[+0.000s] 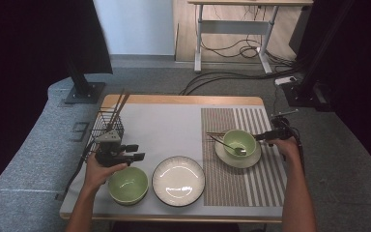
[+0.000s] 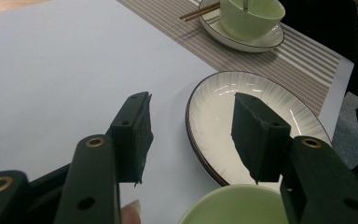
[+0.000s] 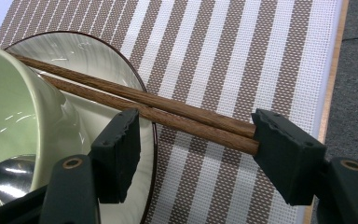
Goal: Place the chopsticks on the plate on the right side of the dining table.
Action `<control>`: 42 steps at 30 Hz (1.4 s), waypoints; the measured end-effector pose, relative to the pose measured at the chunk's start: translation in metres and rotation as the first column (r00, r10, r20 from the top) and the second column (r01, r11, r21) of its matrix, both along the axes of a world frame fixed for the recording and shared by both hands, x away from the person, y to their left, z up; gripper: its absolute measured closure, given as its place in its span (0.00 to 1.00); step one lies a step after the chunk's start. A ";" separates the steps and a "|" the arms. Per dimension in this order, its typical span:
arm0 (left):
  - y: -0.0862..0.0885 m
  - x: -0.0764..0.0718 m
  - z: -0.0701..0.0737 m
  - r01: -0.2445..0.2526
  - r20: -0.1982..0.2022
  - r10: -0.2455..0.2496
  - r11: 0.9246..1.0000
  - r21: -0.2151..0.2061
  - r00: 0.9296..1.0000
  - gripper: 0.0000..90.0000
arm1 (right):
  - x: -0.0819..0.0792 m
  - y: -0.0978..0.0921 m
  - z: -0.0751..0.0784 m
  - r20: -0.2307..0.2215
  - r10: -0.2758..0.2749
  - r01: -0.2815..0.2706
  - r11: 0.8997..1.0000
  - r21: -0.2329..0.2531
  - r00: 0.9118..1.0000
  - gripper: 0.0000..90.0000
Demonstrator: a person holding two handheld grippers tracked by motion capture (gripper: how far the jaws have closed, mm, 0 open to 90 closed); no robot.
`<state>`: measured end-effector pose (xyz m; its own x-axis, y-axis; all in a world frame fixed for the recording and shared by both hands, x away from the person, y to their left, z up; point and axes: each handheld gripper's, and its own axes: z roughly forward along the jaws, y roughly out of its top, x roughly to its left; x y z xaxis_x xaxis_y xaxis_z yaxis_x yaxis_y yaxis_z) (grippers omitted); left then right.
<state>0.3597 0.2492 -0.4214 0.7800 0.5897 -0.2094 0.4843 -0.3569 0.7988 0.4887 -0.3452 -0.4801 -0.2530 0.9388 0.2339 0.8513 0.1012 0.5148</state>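
The right gripper (image 3: pixel 193 154) stands with jaws spread around a pair of wooden chopsticks (image 3: pixel 135 105), whose far ends rest across the saucer (image 3: pixel 100 58) beside the green bowl (image 3: pixel 14 107), so they look freshly laid or about to be taken. That bowl holds a metal spoon (image 1: pixel 229 146). The left gripper (image 2: pixel 191 135) hovers open and empty above the white plate (image 2: pixel 214 100), beside an empty green bowl (image 1: pixel 128 184); more chopsticks stand in the wire basket (image 1: pixel 107 124).

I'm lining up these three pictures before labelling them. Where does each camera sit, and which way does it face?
High view: above the person's side, facing forward and down on the table; forearms and both hands show.
Left gripper view: on the left gripper, facing the white plate; open jaws and a fingertip show.
Right gripper view: on the right gripper, facing the chopsticks; open jaws show.
Shared: both gripper views show the green bowl on its saucer.
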 end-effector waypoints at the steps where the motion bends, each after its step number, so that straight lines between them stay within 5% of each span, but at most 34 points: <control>1: 0.000 0.000 0.000 0.000 0.000 0.000 1.000 0.000 1.000 0.53 | 0.000 0.000 0.000 0.000 0.001 -0.001 1.000 0.002 1.000 0.37; 42: 0.000 0.000 0.001 0.004 0.002 -0.004 1.000 -0.004 1.000 0.52 | -0.009 -0.009 0.010 0.047 -0.032 0.031 0.999 0.019 0.998 0.36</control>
